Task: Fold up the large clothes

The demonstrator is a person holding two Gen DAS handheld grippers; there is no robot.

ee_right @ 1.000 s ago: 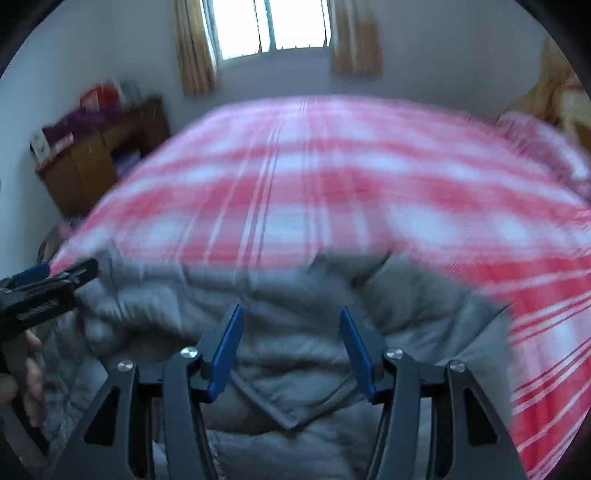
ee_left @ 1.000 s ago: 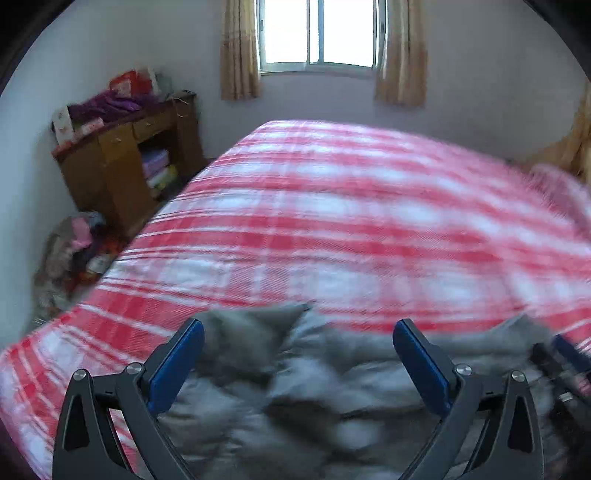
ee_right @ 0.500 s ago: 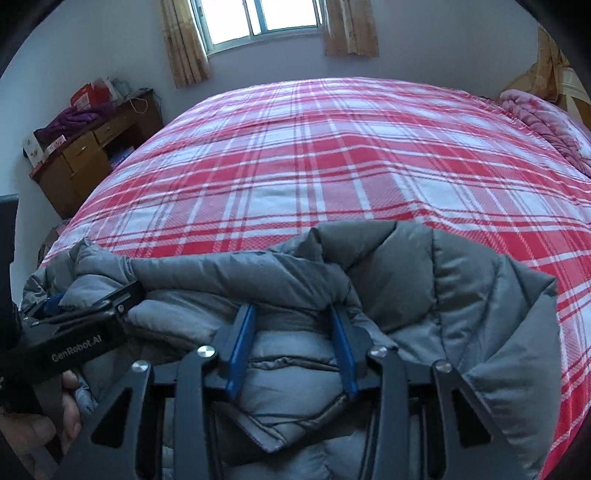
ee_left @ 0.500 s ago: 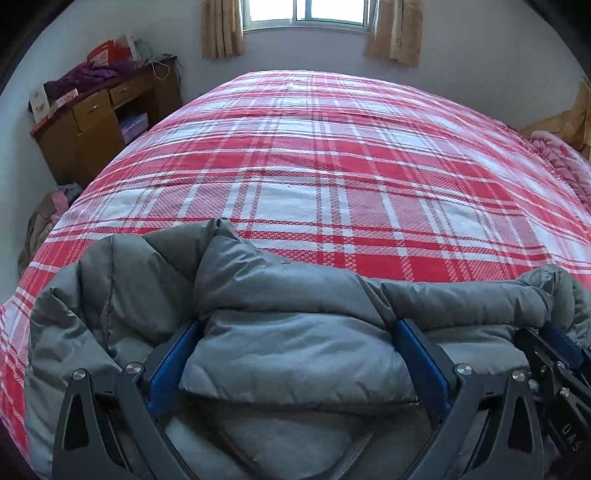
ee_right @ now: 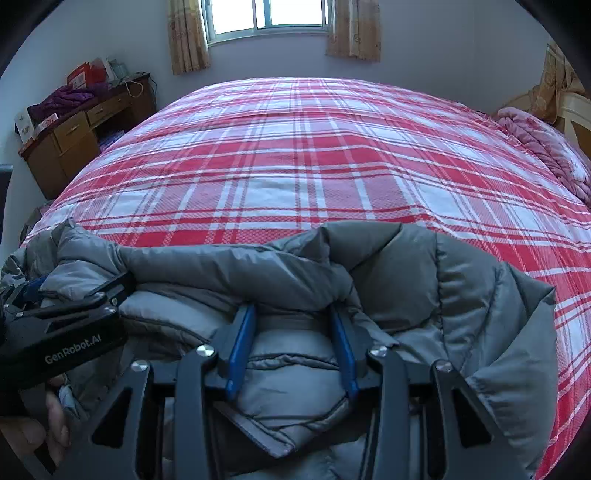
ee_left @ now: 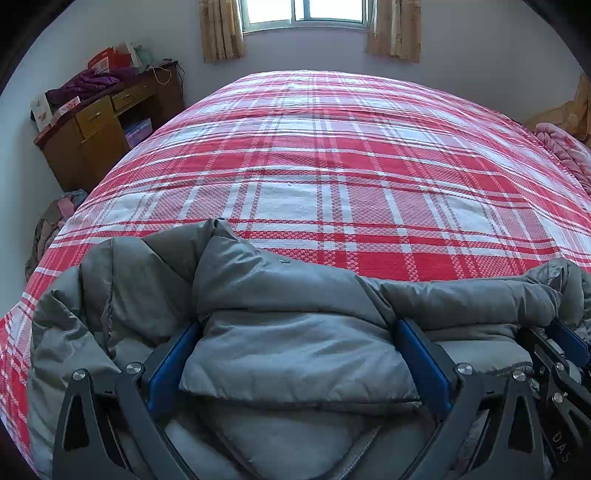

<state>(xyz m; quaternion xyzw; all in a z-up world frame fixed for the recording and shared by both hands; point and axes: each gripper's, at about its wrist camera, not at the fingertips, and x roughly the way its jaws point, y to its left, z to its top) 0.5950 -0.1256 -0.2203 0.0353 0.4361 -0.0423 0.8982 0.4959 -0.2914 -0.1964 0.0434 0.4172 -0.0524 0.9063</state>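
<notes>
Plaid bedding is covering the bed (ee_left: 332, 177), and a grey puffer jacket (ee_left: 295, 354) is lying bunched at its near edge, with folding seemingly barely begun. Both the left gripper (ee_left: 299, 365) and right gripper (ee_right: 291, 347) are hovering with fingers spread, jacket padding bulging between them, nothing pinched.

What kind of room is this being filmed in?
Most likely a home bedroom: a large bed with a red plaid bedspread fills the view, a wooden desk piled with clothes stands at the wall, and a curtained window is behind. A grey puffer jacket lies on the bed.
</notes>
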